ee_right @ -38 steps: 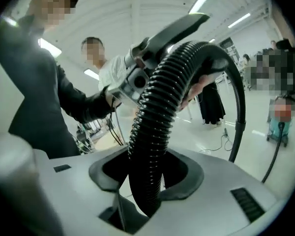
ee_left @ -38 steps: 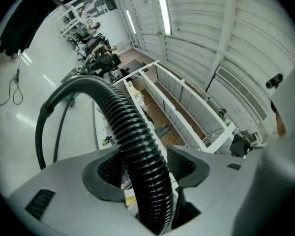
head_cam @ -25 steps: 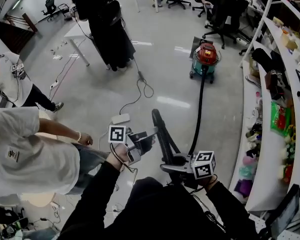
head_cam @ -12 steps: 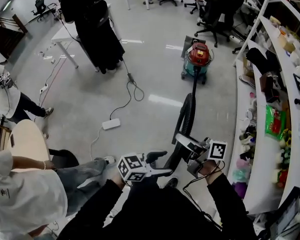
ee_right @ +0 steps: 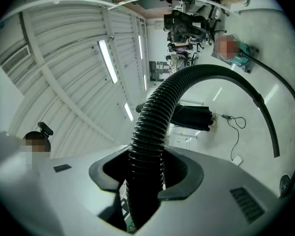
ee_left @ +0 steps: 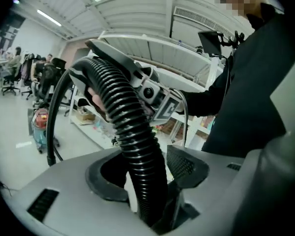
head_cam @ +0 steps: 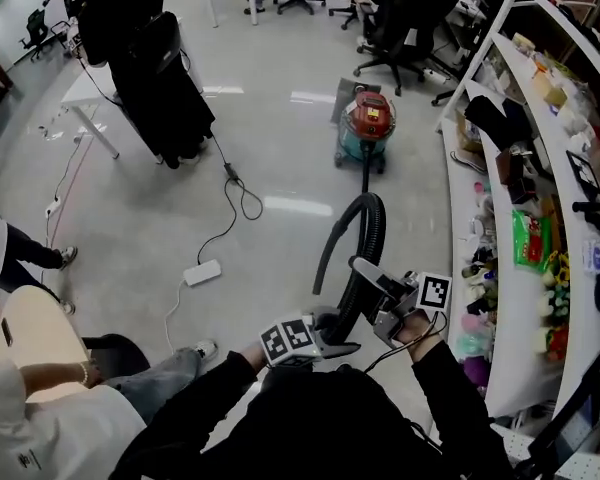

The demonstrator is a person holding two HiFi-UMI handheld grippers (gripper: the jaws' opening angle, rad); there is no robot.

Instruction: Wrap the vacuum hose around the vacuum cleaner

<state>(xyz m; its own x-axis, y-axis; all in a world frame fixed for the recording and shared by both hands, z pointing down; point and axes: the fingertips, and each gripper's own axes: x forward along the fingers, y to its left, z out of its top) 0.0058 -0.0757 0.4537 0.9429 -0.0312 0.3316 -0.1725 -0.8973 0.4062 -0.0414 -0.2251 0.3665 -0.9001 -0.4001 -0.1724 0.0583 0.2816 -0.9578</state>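
Pale glossy office floor [head_cam: 280, 178], left gripper [head_cam: 335, 343] set low at centre, jaws closing round the black ribbed vacuum hose [head_cam: 358, 230] but not yet pressed on it, right gripper [head_cam: 368, 271] clamped on the same arched hose just beside, red-topped vacuum cleaner [head_cam: 366, 126] stood well beyond, cluttered shelving [head_cam: 500, 298] ranged at right.

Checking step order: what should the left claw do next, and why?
Probably finish closing: the left claw is closing around the hose but not yet pinching it, while the right claw already grips it, far from the vacuum cleaner.
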